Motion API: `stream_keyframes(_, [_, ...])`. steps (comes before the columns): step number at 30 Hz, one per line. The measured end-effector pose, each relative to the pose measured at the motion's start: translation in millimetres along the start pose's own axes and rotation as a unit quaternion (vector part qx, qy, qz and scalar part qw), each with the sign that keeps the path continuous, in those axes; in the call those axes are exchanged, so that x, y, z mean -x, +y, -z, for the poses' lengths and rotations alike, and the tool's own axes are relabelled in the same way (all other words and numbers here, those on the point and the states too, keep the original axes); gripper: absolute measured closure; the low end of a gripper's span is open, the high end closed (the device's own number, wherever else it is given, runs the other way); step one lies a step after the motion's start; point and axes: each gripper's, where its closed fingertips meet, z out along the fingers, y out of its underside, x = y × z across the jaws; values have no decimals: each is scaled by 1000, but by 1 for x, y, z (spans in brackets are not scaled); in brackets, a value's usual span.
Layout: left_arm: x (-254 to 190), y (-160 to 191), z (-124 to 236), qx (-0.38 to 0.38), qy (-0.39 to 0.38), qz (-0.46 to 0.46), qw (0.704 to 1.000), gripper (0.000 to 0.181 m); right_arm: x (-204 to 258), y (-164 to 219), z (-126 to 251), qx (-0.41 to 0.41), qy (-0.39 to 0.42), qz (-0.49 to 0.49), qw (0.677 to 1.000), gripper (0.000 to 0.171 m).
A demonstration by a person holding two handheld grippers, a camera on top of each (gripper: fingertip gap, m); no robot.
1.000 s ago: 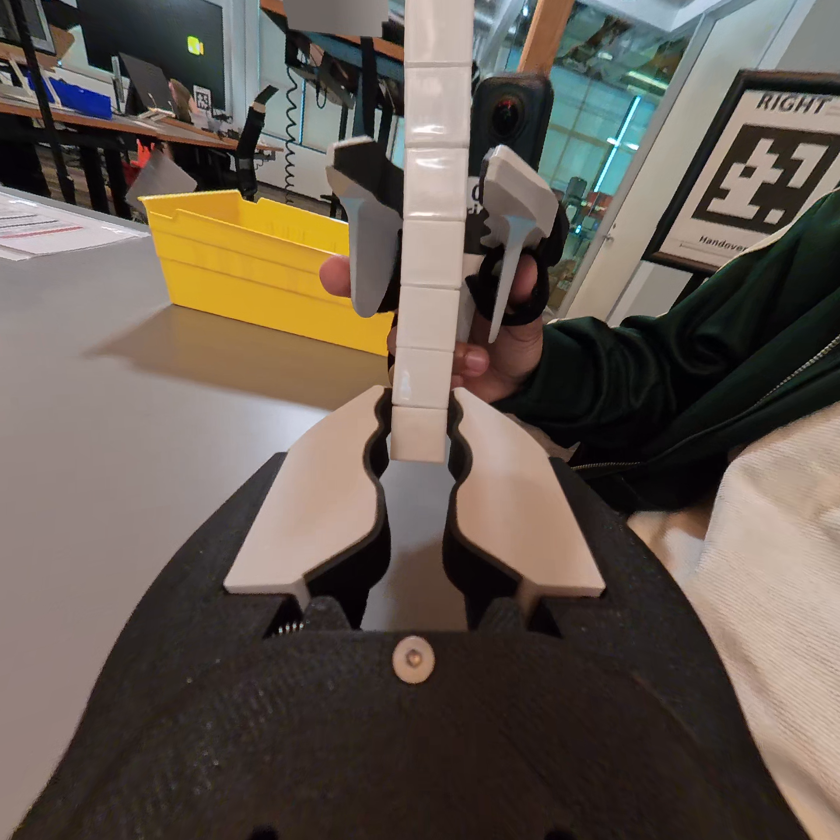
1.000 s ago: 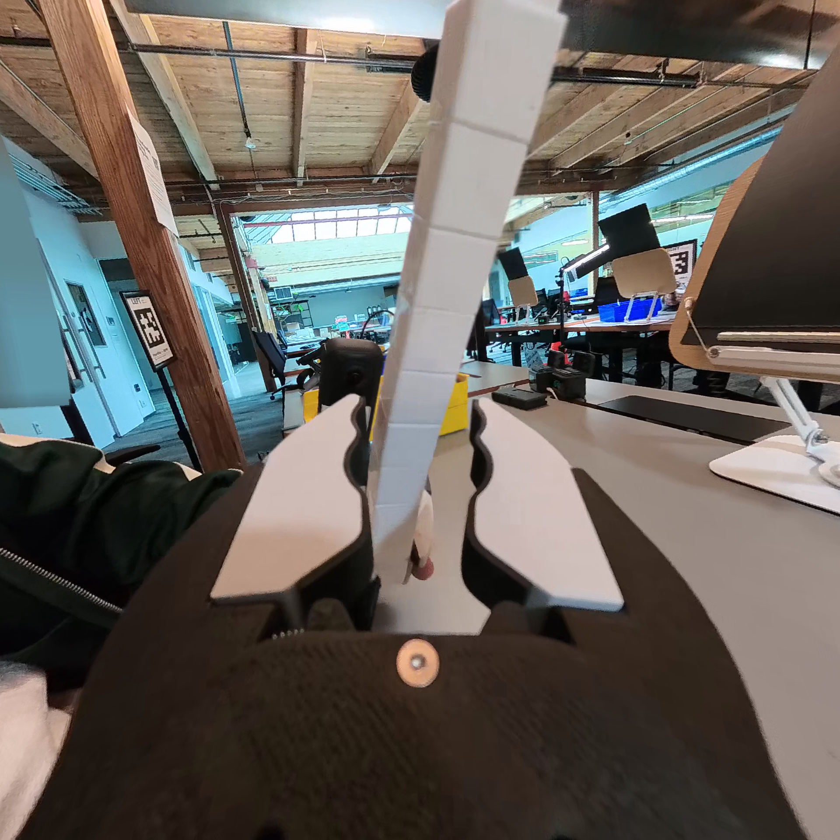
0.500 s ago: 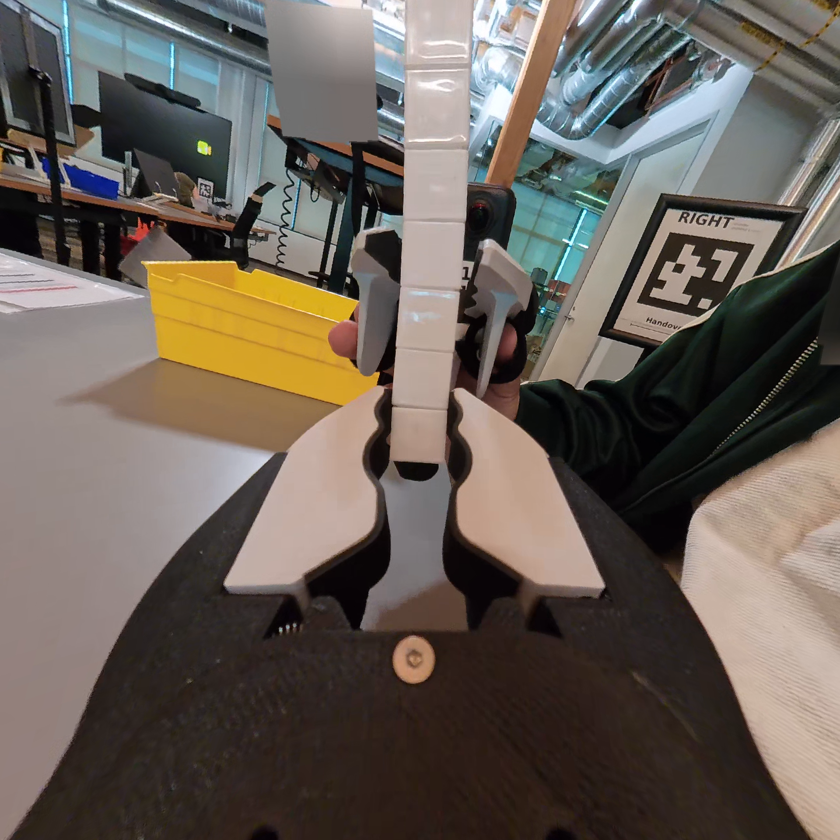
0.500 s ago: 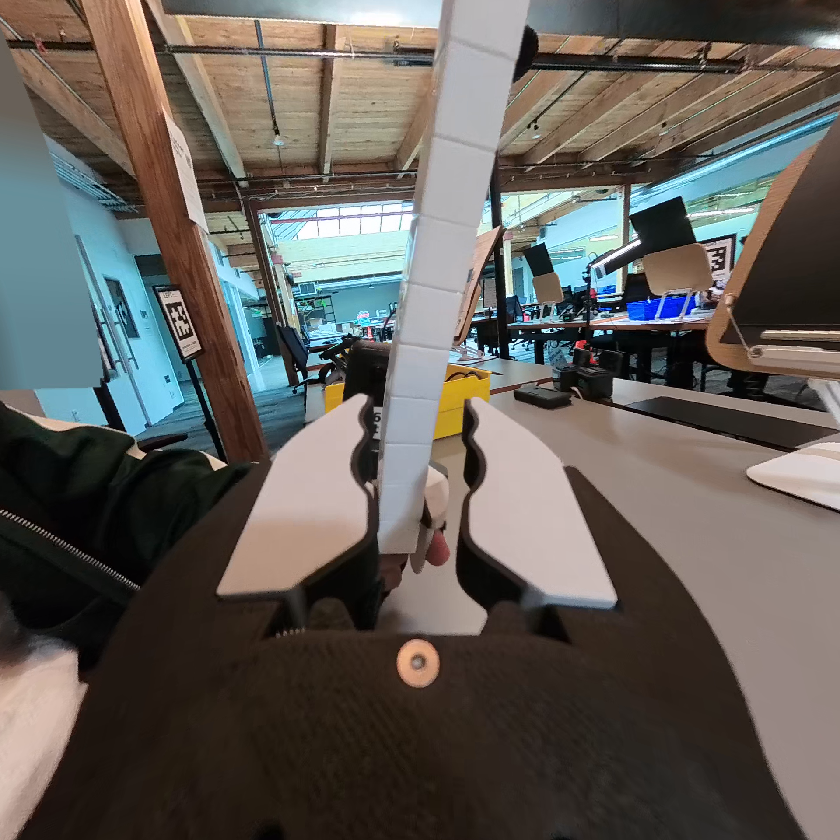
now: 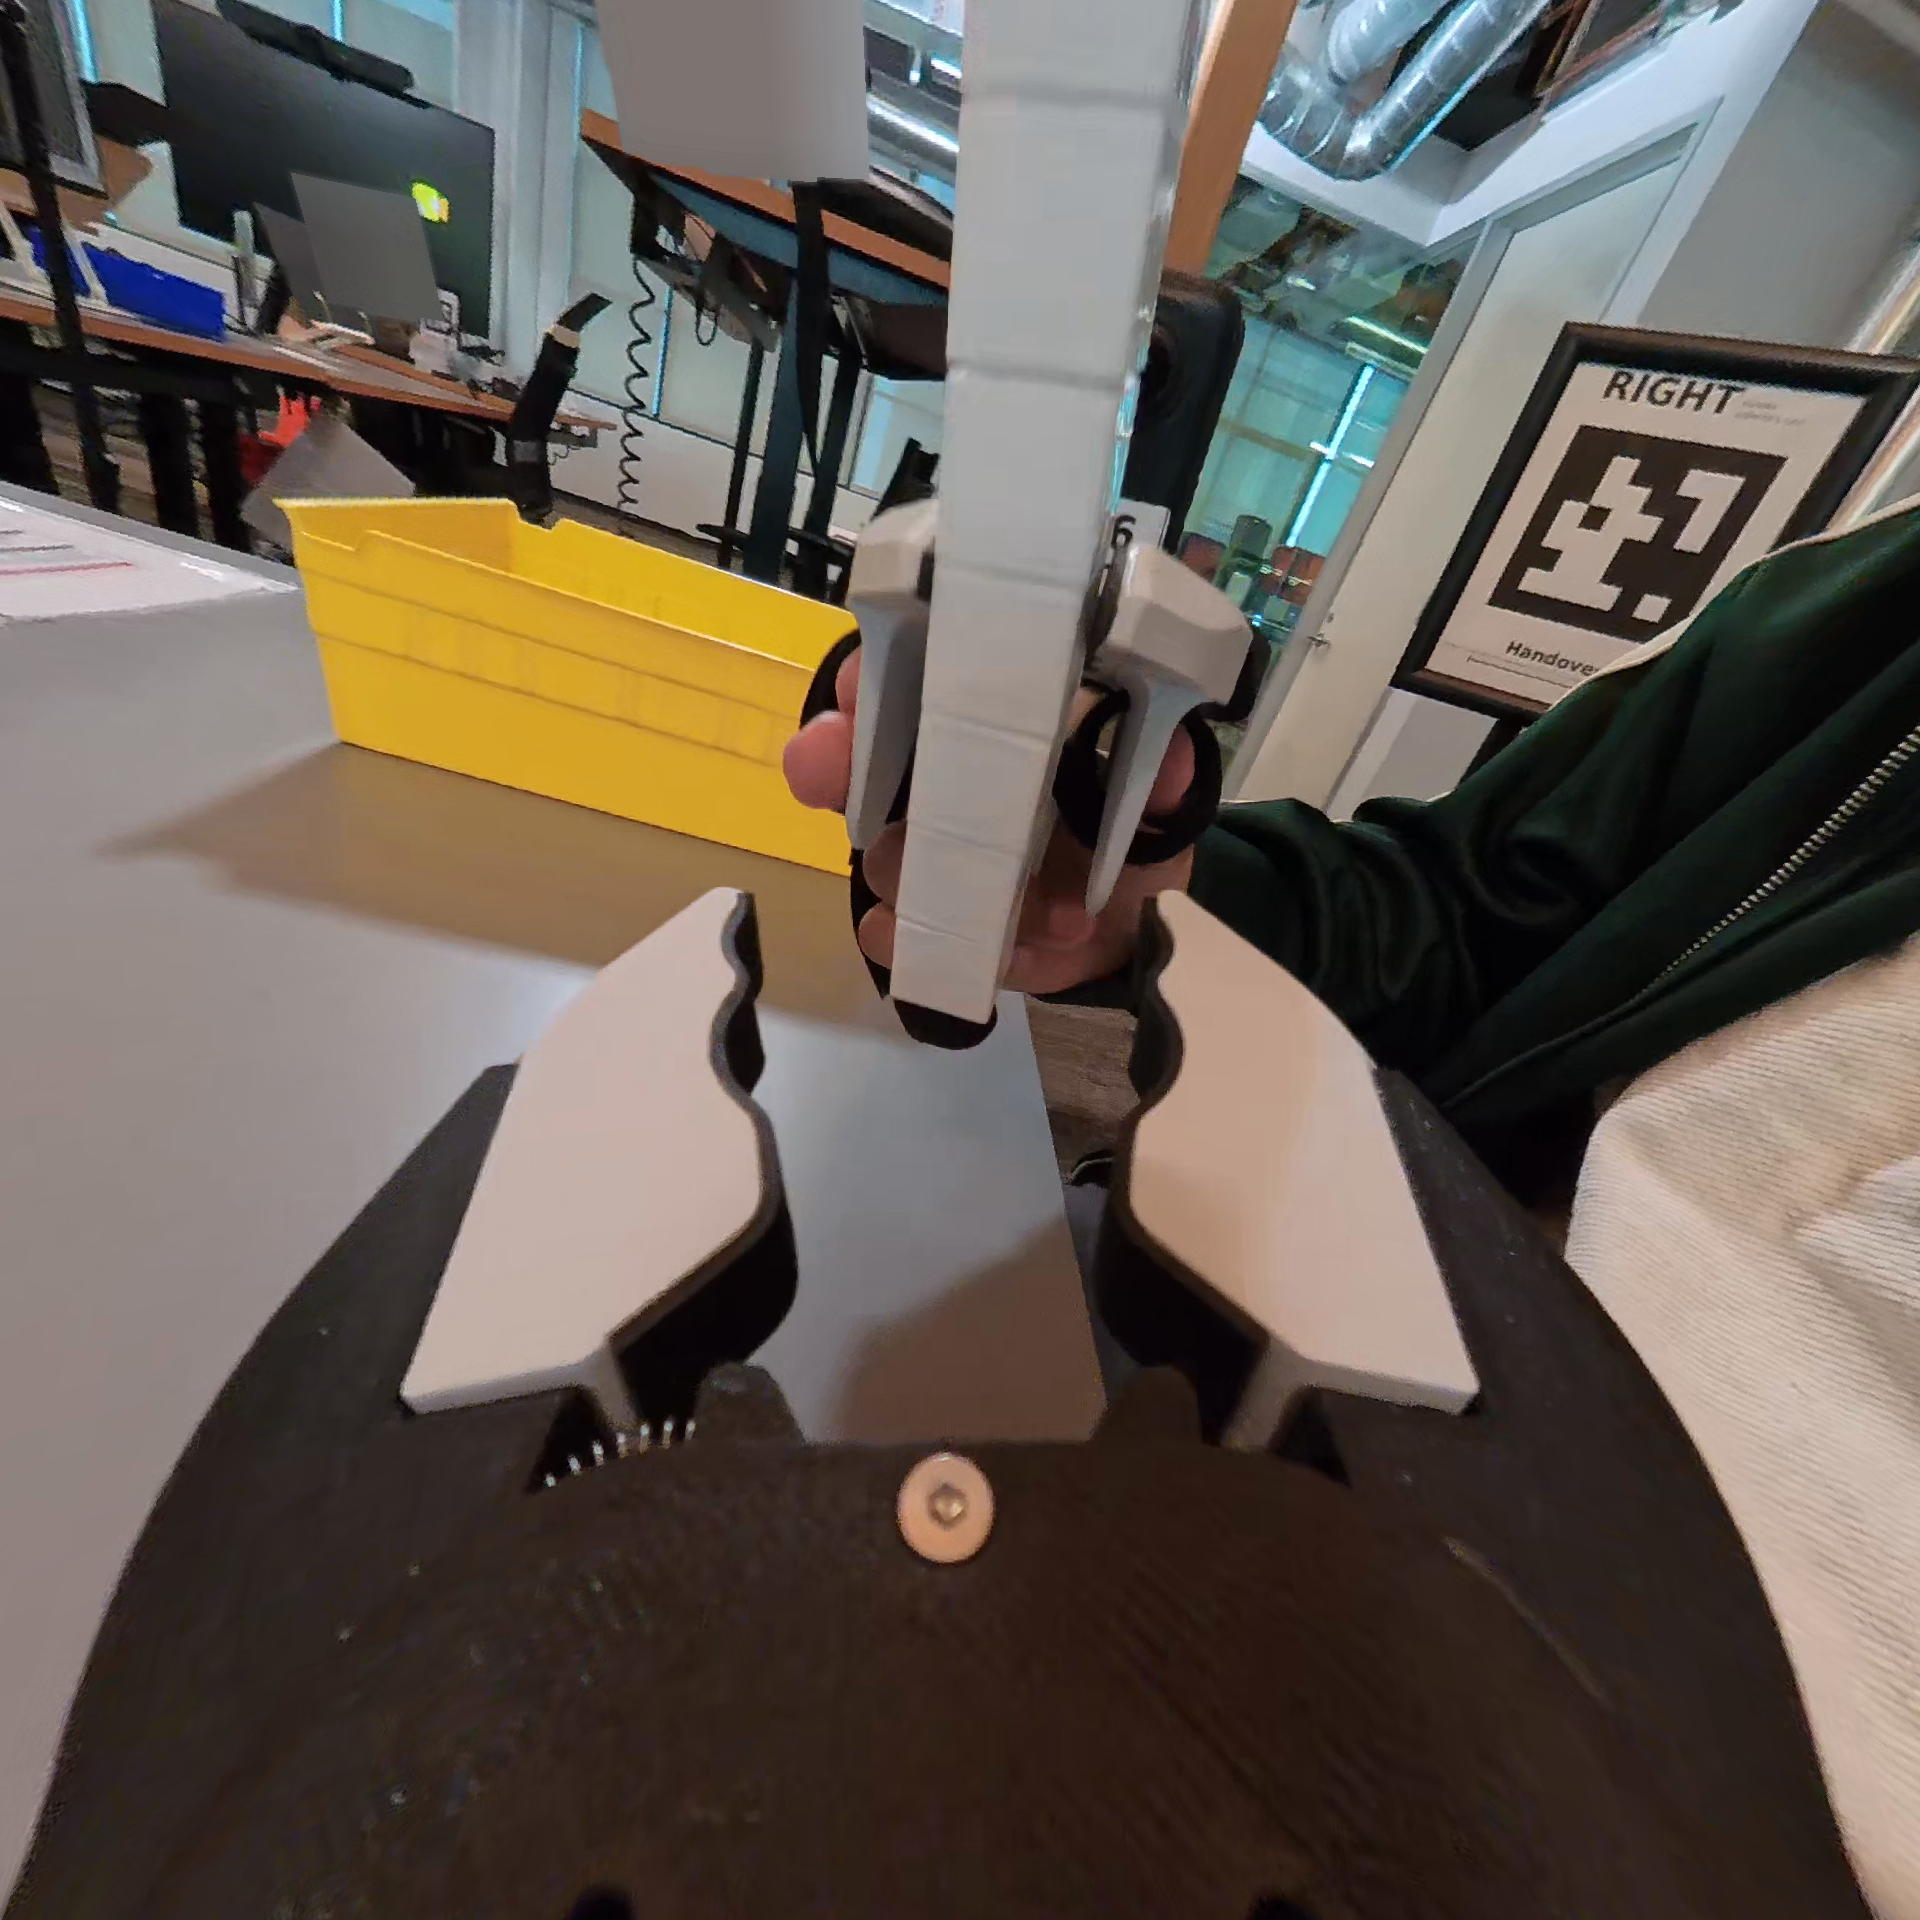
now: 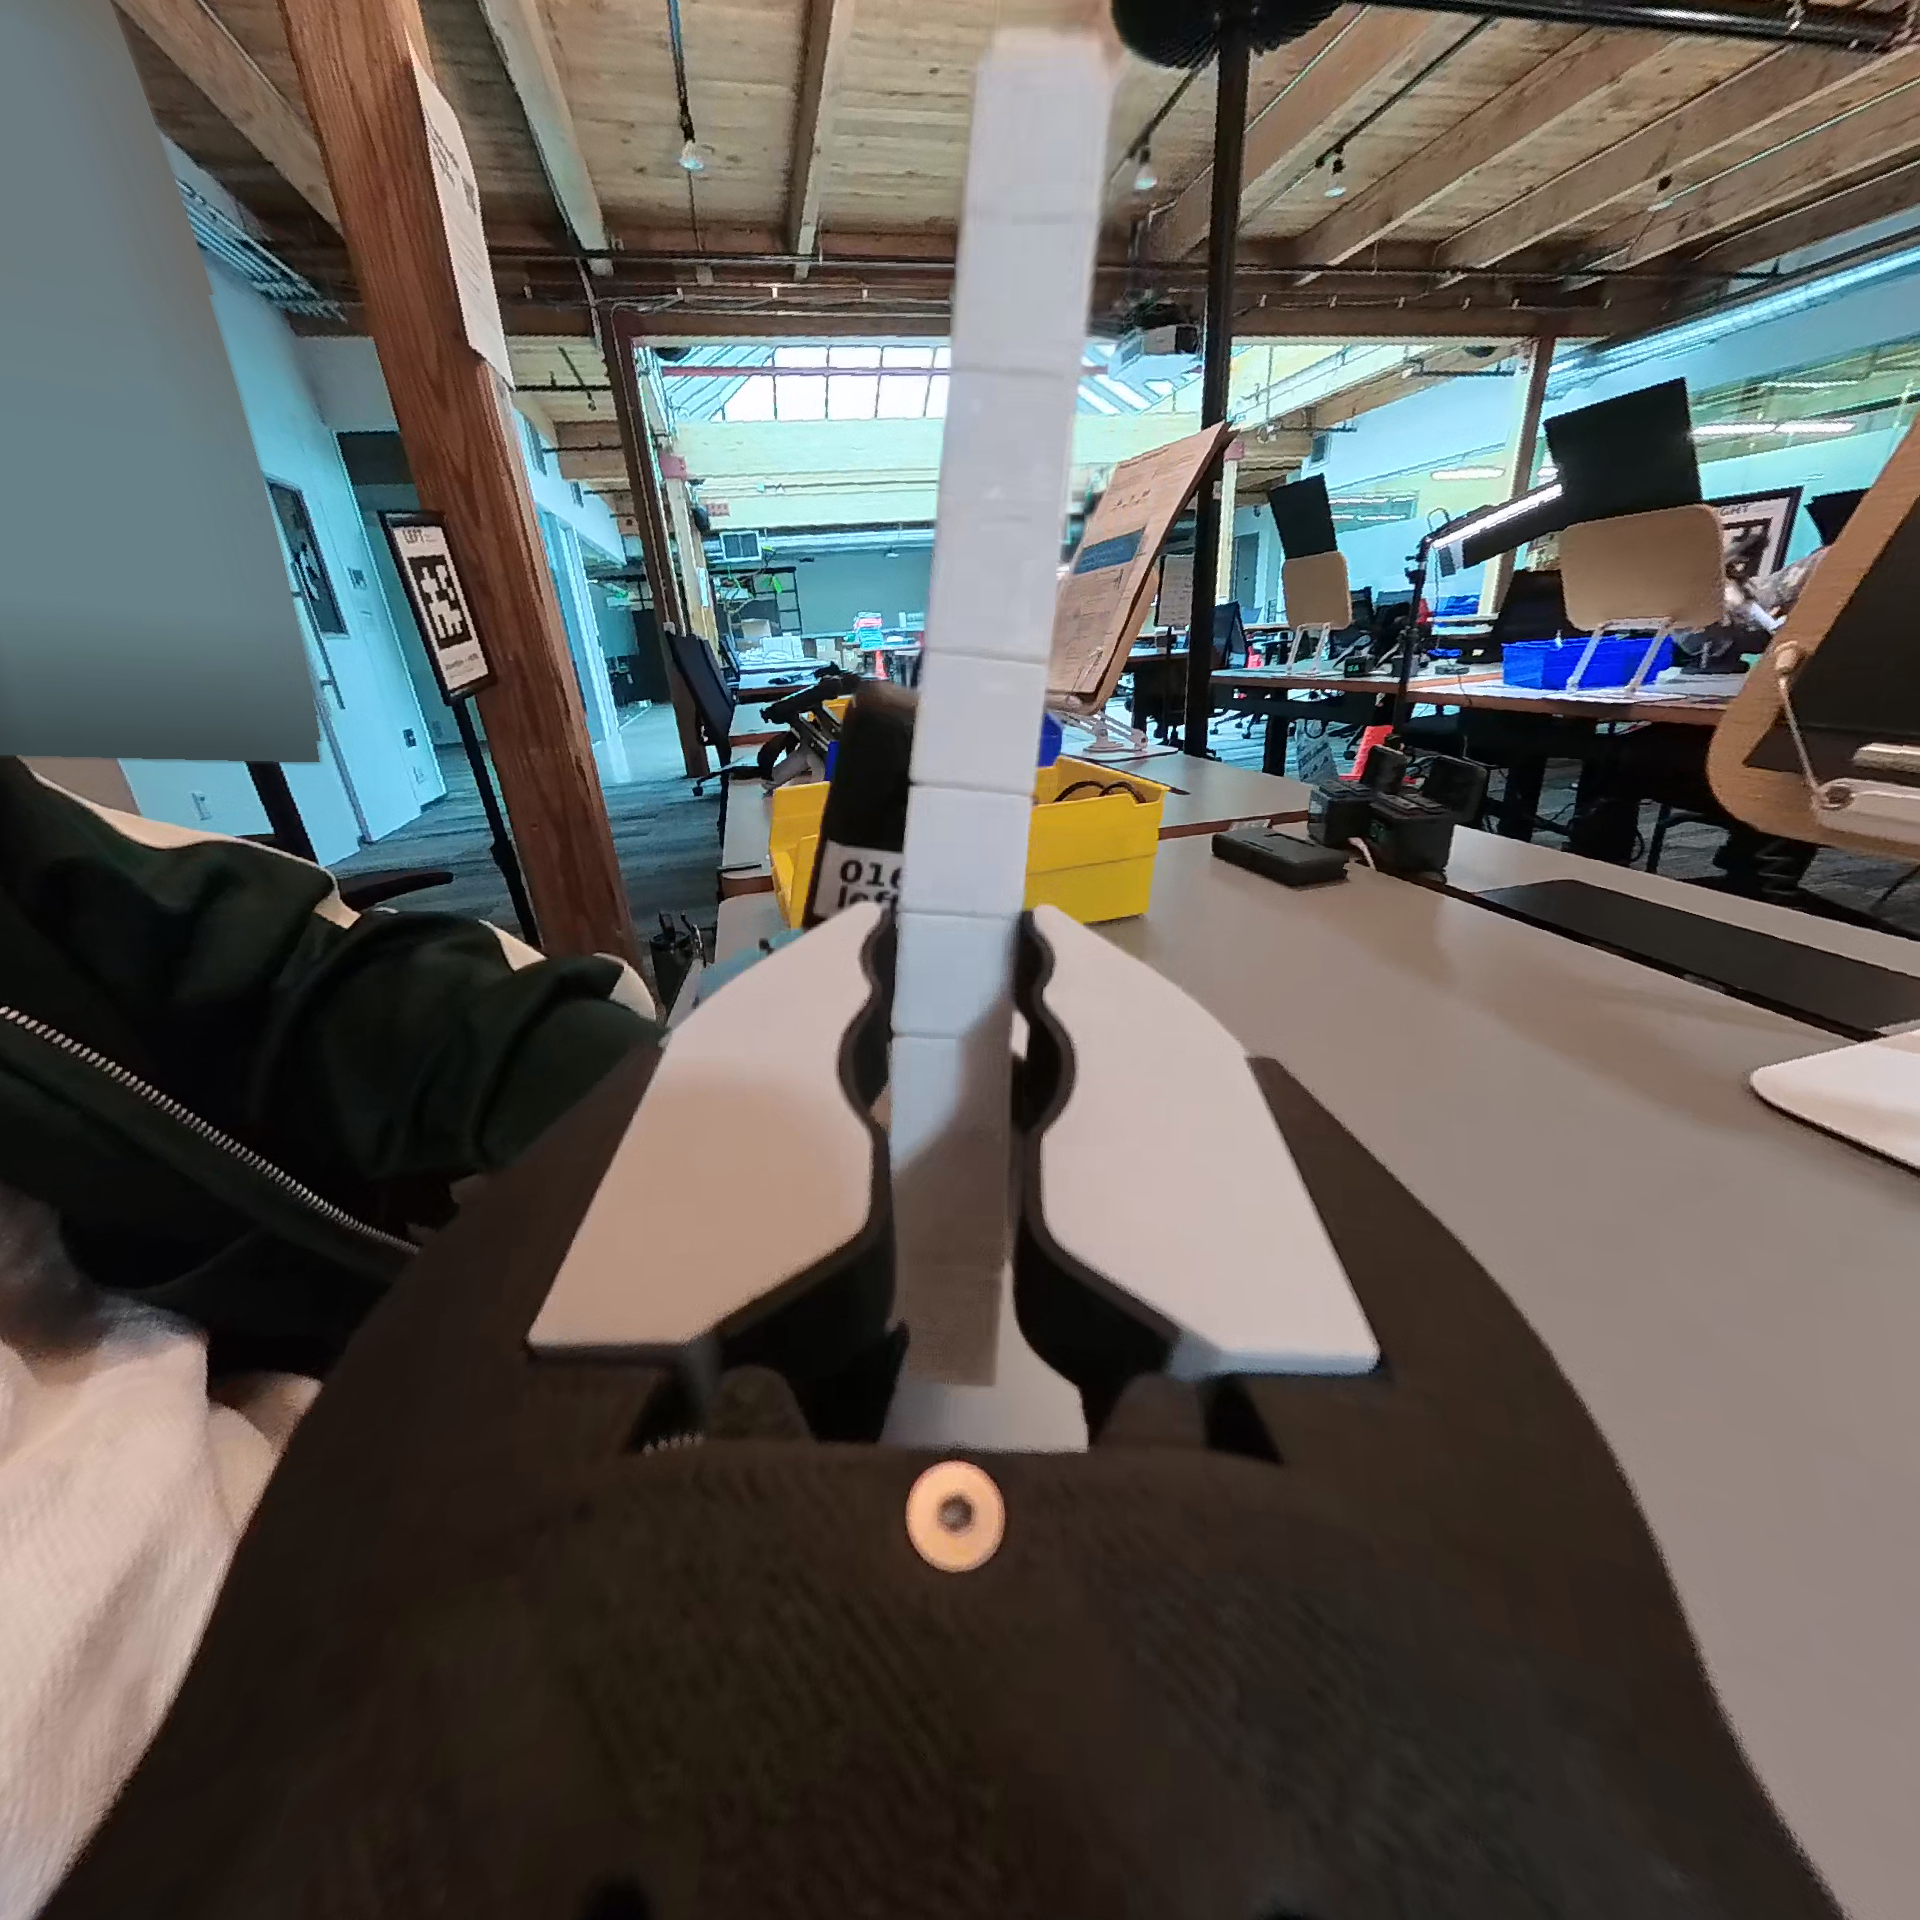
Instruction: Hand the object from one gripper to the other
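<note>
The object is a long white bar made of several joined cubes [image 5: 1018,582], standing nearly upright. My right gripper [image 6: 951,966] is shut on its lower part [image 6: 961,904], with the bar rising out of the top of the right wrist view. In the left wrist view the right gripper [image 5: 987,862] shows beyond mine, clamped on the bar, held by a hand. My left gripper [image 5: 945,914] is open and empty, its jaws wide apart just below and in front of the bar's lower end.
A yellow bin [image 5: 540,644] stands on the grey table [image 5: 208,987] behind the grippers; it also shows in the right wrist view [image 6: 1091,842]. A dark green sleeve [image 5: 1558,831] reaches in from the right. A framed marker sign [image 5: 1652,520] stands at the back right. Left tips to right tips: about 6 cm.
My left gripper has opened and let go of the bar's lower end. My right gripper has closed on the bar, which now stands straighter between its fingers.
</note>
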Motion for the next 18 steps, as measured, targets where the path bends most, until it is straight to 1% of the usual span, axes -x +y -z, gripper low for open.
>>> stream_keyframes(1, [1,-3,2,-3,-5,-3,1000,108,0,2,0,2,-3,-1,1000,149])
stream_keyframes(4, [4,-18,12,-27,-9,-1,1000,107,-1,6,1,5,-11,-12,1000,149])
stream_keyframes(10, [4,-65,34,-102,-37,-9,994,121,3,13,-2,3,-26,-36,999,149])
stream_keyframes(13, [-5,-87,42,-134,-35,-9,990,124,9,18,-6,3,-39,-48,998,149])
stream_keyframes(18, [-19,-111,49,-151,-28,-27,988,130,21,24,-14,8,-62,-56,996,149])
